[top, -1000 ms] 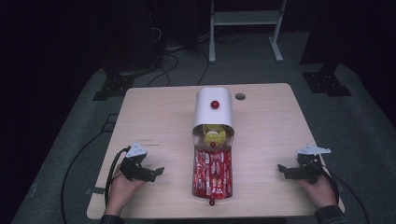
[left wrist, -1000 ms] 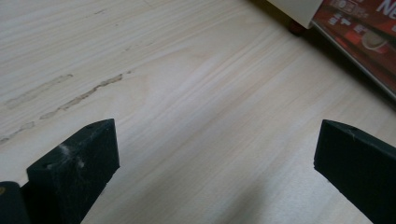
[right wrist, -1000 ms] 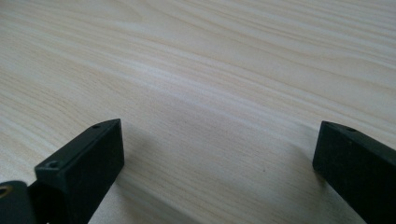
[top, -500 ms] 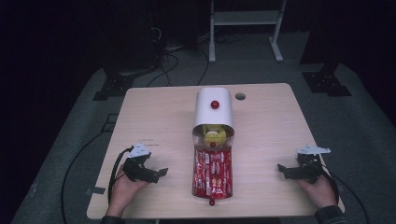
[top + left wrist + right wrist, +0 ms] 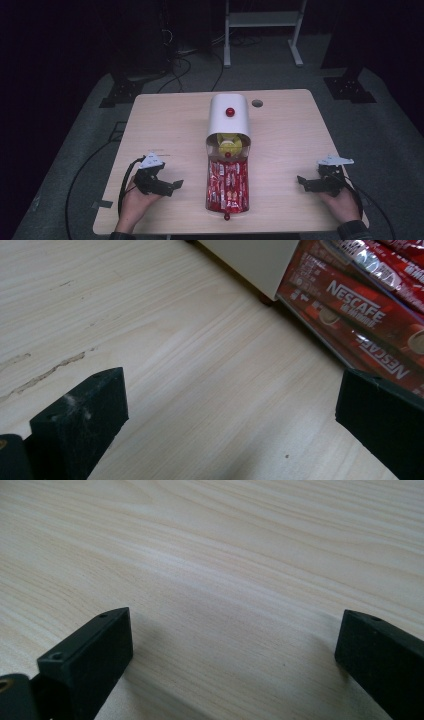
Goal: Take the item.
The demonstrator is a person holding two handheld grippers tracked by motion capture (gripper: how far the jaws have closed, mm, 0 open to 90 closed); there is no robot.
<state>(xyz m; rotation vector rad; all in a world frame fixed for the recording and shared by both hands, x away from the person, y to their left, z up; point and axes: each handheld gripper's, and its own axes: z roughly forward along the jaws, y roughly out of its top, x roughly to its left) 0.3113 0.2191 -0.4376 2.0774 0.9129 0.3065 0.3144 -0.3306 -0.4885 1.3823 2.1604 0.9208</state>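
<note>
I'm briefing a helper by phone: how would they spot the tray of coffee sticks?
Start at the white dispenser with a red knob, mid-table. The tray runs straight out from its open mouth toward the person. It is clear, packed with red Nescafe sticks, and ends in a small red knob.

The table [image 5: 165,130] is pale wood, its grain running crosswise, with a small round grommet hole [image 5: 257,103] near the far edge at about 1 o'clock from the table's middle. In the left gripper view a few scratches [image 5: 47,371] mark the wood. Around the table lies grey carpeted floor [image 5: 80,165], and a scrap of grey tape [image 5: 101,204] sits on it at 8 o'clock — just off the near-left corner. At 12 o'clock, well beyond the far edge, stands a white metal frame [image 5: 262,22] on two legs. Black cables [image 5: 175,70] trail over the floor at 11 o'clock, and dark stand bases [image 5: 122,92] [image 5: 350,87] rest at 10 and 2 o'clock.
</note>
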